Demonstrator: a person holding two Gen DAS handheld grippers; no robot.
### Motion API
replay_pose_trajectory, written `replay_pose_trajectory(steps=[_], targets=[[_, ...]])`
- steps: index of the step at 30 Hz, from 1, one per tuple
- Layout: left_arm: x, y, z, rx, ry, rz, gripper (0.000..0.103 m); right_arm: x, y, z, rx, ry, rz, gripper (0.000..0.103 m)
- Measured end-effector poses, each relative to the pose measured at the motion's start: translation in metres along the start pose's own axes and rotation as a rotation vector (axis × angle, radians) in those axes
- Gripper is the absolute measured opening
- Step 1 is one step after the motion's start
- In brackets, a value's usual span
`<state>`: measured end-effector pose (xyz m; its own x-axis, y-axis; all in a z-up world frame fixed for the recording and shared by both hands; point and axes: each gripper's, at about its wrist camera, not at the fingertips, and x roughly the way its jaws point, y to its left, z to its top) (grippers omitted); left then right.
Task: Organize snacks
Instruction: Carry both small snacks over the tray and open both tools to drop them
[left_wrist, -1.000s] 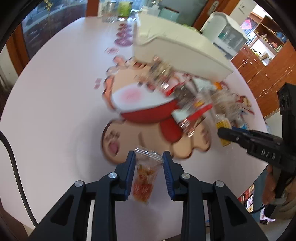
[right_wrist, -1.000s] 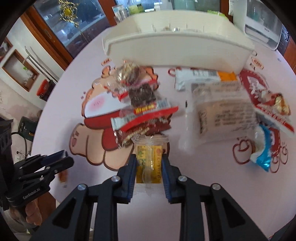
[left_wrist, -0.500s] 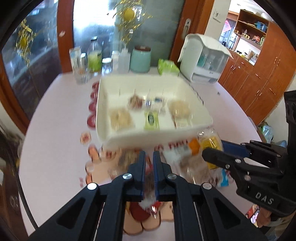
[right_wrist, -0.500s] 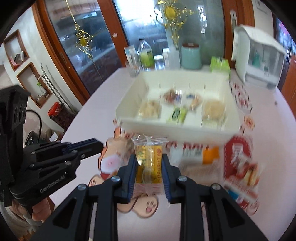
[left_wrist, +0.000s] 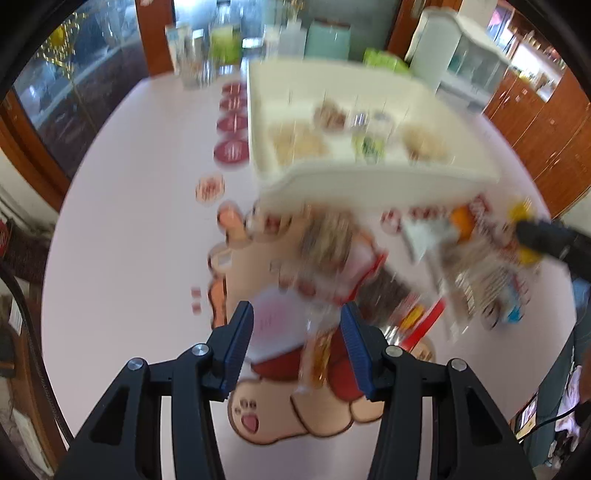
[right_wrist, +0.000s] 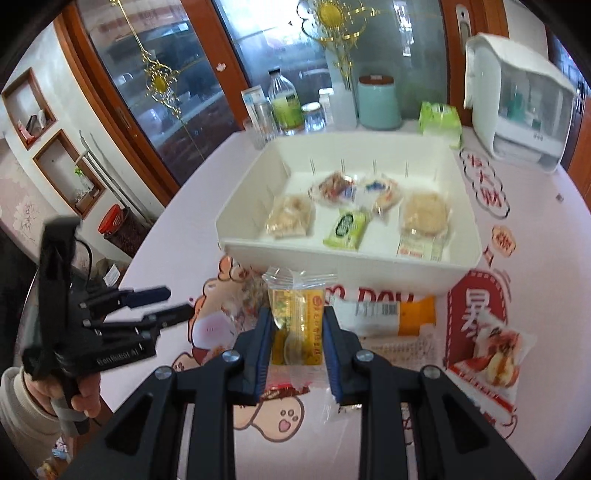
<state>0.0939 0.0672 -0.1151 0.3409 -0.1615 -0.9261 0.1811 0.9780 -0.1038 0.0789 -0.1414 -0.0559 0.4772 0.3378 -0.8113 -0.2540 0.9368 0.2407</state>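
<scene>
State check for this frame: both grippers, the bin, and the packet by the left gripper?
Left gripper: open, jaws just been opening.
Orange packet: loose between its jaws, blurred.
Right gripper: shut on yellow packet.
White bin: open-topped, holding several snacks.

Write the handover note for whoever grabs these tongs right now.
Right tongs: shut on a yellow snack packet, lifted in front of the white bin.
Left tongs: jaws have just been opening; an orange packet sits between them, apparently released, though the picture is blurred.
Done: several snacks lie in the bin.
Left: drop the yellow packet in, then clear the loose packets on the pink table, such as the white and orange one and the red one.
</scene>
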Motion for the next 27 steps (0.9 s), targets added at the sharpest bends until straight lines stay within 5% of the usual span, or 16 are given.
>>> replay_pose_trajectory(steps=[8, 14, 21, 27], targets=[[0.040, -0.007, -0.026, 0.000, 0.099, 0.023, 0.047, 0.006, 0.001, -0.006, -0.013, 0.027, 0.016, 0.026], [0.054, -0.011, -0.031, 0.009, 0.140, 0.038, 0.020, 0.007, 0.001, -0.008, -0.022, 0.039, 0.028, 0.026], [0.041, -0.022, -0.018, 0.019, 0.099, 0.075, 0.020, 0.009, -0.005, -0.007, -0.012, 0.043, 0.027, 0.026], [-0.008, -0.044, 0.035, 0.061, -0.046, 0.075, 0.020, 0.004, -0.014, 0.010, -0.008, 0.019, 0.021, 0.026]])
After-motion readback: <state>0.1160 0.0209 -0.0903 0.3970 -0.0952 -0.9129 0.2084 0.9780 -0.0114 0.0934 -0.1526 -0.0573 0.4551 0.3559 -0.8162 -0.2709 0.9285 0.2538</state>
